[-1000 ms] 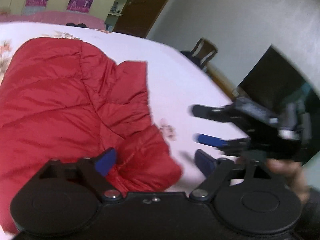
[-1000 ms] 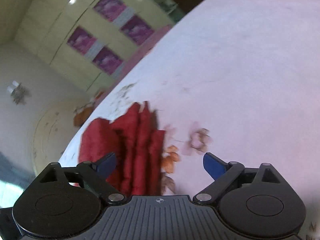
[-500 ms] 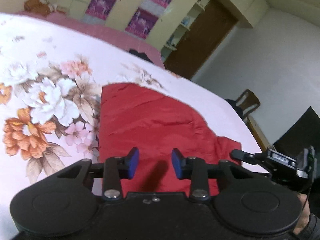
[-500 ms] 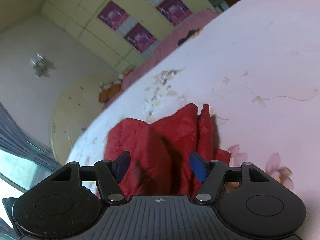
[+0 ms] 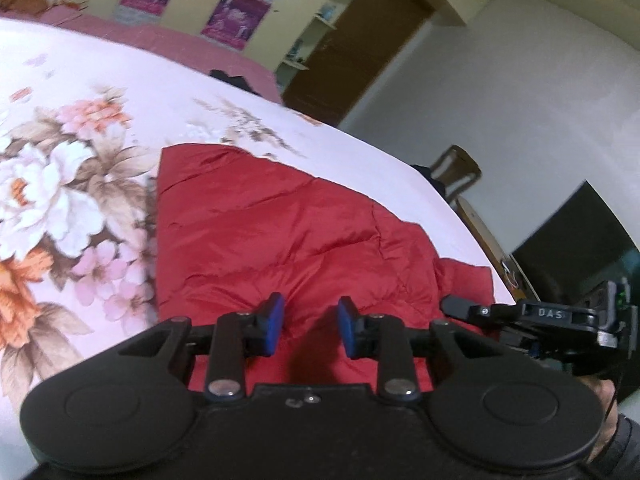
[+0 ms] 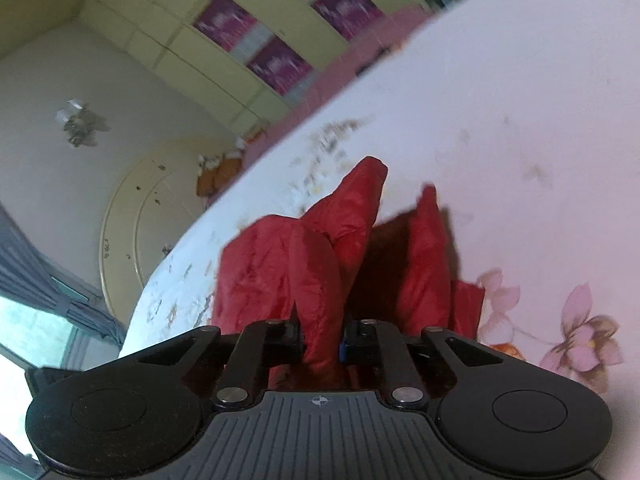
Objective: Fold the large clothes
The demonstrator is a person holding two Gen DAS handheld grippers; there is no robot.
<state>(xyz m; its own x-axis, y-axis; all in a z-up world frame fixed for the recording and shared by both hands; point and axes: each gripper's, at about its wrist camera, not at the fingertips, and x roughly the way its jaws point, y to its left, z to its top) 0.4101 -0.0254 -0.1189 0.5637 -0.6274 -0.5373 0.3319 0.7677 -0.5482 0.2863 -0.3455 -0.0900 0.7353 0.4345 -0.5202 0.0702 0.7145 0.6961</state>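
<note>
Red, quilted and faintly glossy, a puffer jacket [image 5: 288, 240] was spread on a bed, its stitched channels puffed into soft ridges. In the left wrist view the left gripper [image 5: 310, 326] was held just above the jacket's near edge, its black linkage arms ending in blue pads [image 5: 274, 320]; the jaws were set a narrow gap apart, with only red fabric seen between them and nothing pinched. To its right the right gripper [image 5: 452, 304] was seen side-on, a black tool with its tip at the jacket's right edge. In the right wrist view that gripper [image 6: 322, 340] was clamped tight on a raised fold of the jacket [image 6: 316, 272], the fabric squeezed into a narrow upright ridge between the pads, with further folds standing up beyond it in blunt peaks. Beneath the jacket a smooth pale pink bedsheet [image 5: 80, 184] printed with large white, pink and orange flowers was laid over the bed. Farther off a wooden chair [image 5: 456, 172] was placed against a plain white wall beside a flat black screen [image 5: 580, 240], and at the back pale yellow cupboards with purple panels [image 5: 236, 12] were ranged next to a brown wooden door [image 5: 360, 44]
</note>
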